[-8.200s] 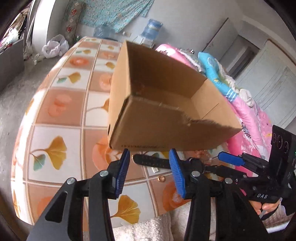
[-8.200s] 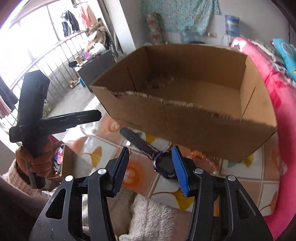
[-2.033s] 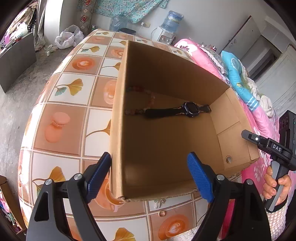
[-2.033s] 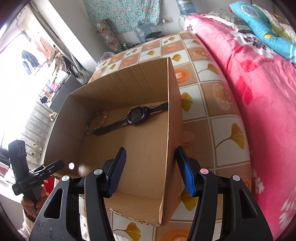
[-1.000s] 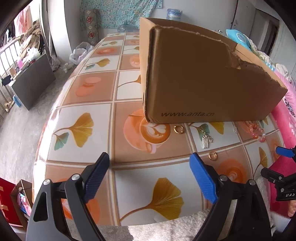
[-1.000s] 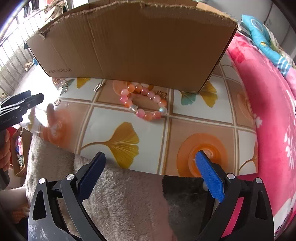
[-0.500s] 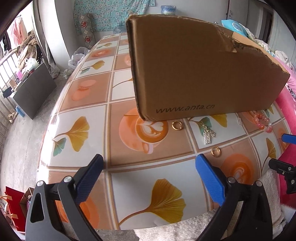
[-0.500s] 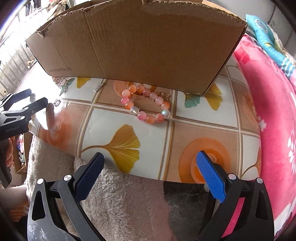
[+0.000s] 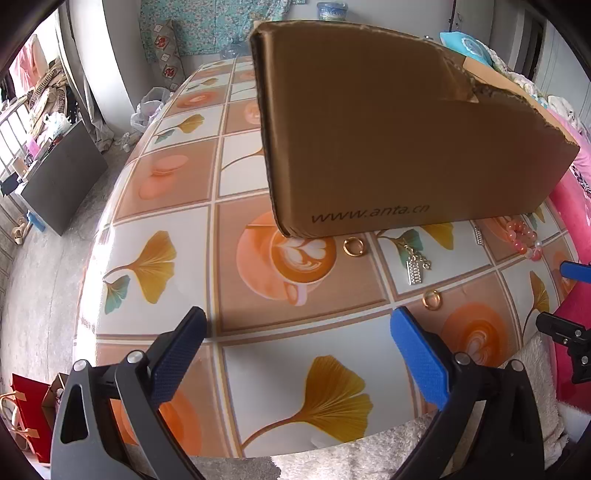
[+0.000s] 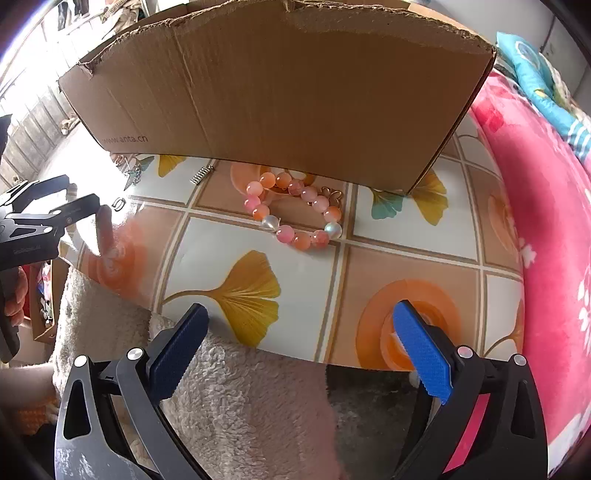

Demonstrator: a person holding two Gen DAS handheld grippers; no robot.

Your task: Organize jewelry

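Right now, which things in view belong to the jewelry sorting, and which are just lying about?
Job: cardboard box, bead bracelet, two gold rings, dangling earring, small silver clip.

Lying about: pink blanket, water jug, plastic bag.

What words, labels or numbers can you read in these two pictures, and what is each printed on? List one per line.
"www.anta.cn" on the near side of the box, low down.
Small pale lettering on the left gripper body in the right wrist view: too blurred to read.
Nothing else legible.
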